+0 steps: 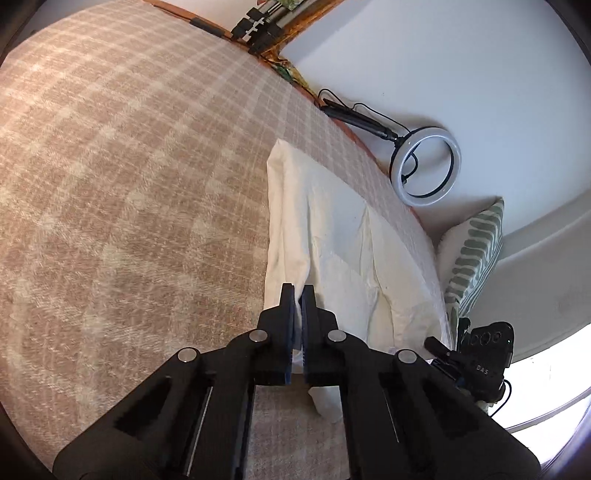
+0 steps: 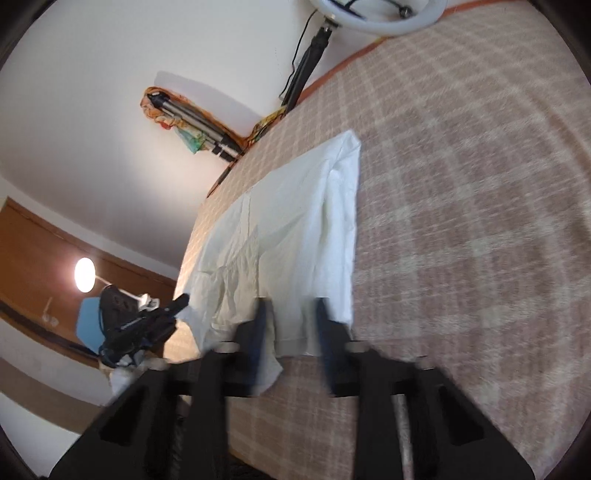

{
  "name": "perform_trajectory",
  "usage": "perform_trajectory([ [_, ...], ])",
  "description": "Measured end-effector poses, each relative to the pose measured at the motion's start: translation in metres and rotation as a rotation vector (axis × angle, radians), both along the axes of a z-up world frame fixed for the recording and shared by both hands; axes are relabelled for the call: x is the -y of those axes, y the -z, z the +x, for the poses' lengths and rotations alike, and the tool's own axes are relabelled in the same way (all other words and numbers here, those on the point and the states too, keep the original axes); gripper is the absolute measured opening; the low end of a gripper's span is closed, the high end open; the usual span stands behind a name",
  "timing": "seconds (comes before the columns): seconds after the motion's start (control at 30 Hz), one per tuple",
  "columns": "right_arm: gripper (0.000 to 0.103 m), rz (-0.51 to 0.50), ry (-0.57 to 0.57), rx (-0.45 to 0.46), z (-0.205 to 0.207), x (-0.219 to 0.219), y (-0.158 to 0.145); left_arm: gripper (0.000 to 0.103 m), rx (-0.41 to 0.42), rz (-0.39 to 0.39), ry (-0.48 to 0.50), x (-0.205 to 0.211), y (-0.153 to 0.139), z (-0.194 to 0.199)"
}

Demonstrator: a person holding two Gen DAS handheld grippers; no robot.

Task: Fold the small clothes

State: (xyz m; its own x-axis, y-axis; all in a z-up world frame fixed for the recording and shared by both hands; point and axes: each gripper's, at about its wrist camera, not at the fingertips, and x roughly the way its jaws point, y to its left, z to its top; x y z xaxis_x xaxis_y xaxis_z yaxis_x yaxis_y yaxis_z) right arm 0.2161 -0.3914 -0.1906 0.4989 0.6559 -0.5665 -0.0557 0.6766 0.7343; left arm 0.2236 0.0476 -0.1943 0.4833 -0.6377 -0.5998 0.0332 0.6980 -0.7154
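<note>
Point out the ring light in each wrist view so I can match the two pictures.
Left wrist view: the ring light hangs right of centre against the white wall, just past the bed edge, beyond the white garment.
Right wrist view: only the ring's lower arc shows, cut by the top edge, its black stand below it.
Shared landmark: the white garment on the plaid blanket, near the edge closest to the light.

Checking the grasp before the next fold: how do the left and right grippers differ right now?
The left gripper has its fingers nearly together; the right gripper has a wide gap between its fingers. The left looks sharp and still; the right is motion-blurred. Whether the left pinches any fabric is unclear. Both sit over the near edge of the white garment on the plaid blanket.
</note>
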Motion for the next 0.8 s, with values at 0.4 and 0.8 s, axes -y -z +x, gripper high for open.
perform_trajectory([
  [0.4, 0.002, -0.004, -0.005, -0.052, -0.014, 0.003, 0.010, 0.000, -0.027, 0.067, -0.002, -0.002, 0.020, -0.023],
  [0.8, 0.008, -0.248, -0.088, -0.018, -0.030, -0.024, -0.011, 0.003, 0.085, 0.272, 0.043, 0.005, -0.012, -0.039],
])
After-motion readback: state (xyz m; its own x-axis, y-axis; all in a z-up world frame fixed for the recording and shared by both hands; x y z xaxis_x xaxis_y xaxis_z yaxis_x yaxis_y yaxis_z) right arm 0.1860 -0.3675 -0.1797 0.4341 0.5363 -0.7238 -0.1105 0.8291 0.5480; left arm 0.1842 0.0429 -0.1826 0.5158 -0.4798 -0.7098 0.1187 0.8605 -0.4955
